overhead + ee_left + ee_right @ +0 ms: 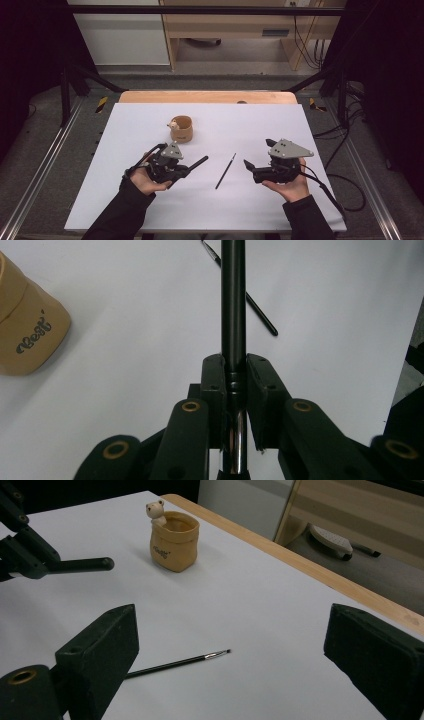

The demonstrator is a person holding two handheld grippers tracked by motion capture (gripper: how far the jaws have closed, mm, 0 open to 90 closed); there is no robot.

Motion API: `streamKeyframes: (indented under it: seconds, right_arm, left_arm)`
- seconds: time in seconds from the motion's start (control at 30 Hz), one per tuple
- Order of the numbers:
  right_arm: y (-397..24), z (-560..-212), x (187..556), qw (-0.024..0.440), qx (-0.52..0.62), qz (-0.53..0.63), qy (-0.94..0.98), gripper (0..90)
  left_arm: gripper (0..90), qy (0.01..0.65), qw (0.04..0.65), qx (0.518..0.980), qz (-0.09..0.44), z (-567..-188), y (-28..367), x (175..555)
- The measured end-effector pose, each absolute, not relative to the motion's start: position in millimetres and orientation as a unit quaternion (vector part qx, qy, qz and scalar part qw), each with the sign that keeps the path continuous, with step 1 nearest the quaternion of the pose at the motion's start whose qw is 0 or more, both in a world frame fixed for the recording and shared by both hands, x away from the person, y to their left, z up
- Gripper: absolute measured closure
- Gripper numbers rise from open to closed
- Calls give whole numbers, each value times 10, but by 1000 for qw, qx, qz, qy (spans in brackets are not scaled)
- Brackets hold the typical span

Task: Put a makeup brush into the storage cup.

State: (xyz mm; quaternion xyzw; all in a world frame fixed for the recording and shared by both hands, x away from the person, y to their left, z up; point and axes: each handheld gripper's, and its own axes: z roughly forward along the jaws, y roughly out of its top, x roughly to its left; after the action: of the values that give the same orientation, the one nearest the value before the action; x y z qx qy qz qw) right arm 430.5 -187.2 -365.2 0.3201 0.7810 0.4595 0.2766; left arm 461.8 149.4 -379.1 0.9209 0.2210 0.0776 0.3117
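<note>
With your left gripper (192,166) already clamped on a black pen (233,300) and your right gripper (248,164) spread wide, lower the right one squarely over the thin brush (225,171) lying flat between them, near the tan pouch (182,129), before closing.

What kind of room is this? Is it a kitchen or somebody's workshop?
Probably a lab or workshop set up for recording, not a kitchen. A dark metal frame surrounds a table with a plain white top, cables trail over the floor, and a person holds a gripper in each hand.
</note>
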Motion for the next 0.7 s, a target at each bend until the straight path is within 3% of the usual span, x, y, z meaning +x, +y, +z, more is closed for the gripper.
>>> streamKeyframes:
  seconds: [0.7]
  right_arm:
    - [-1663,-3460,4248,280,258,417,826,93]
  left_arm:
    - [787,172,306,934,66,-3696,1322,4633]
